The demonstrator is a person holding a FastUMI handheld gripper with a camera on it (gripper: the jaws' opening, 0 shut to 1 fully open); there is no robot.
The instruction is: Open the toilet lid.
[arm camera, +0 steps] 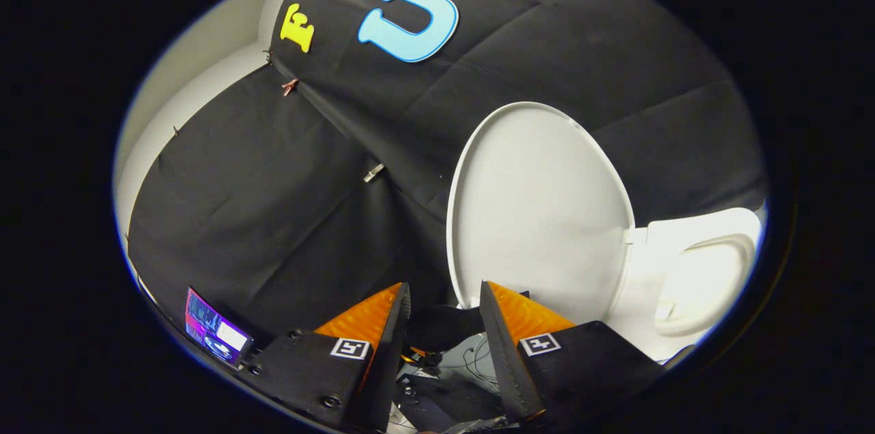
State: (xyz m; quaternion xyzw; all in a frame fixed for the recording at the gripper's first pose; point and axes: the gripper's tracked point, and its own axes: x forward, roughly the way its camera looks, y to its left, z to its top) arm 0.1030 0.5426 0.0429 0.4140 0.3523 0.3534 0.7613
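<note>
Two fingers of the gripper (444, 301) stand spread apart in the gripper view, with a clear gap between their tips and nothing pinched between them. Each finger (372, 314) carries a small square marker near its base. The tip of the right-hand finger sits just at the near edge of the toilet lid (540, 208); whether it touches that edge cannot be told from here.

The toilet lid is raised, its pale inner face turned toward the camera, and it leans back against the black cloth wall (287, 201) of the booth. It joins at a hinge (636, 236) to the toilet seat (704, 277), which lies beside it, with the white toilet body under the seat. The whole scene appears rolled to one side, so the seat shows to the side of the lid and not below it.

Beyond the left-hand finger, against the cloth, a small lit screen (215, 335) shows. Between the fingers, dark gear and thin cables (472, 359) are visible.
</note>
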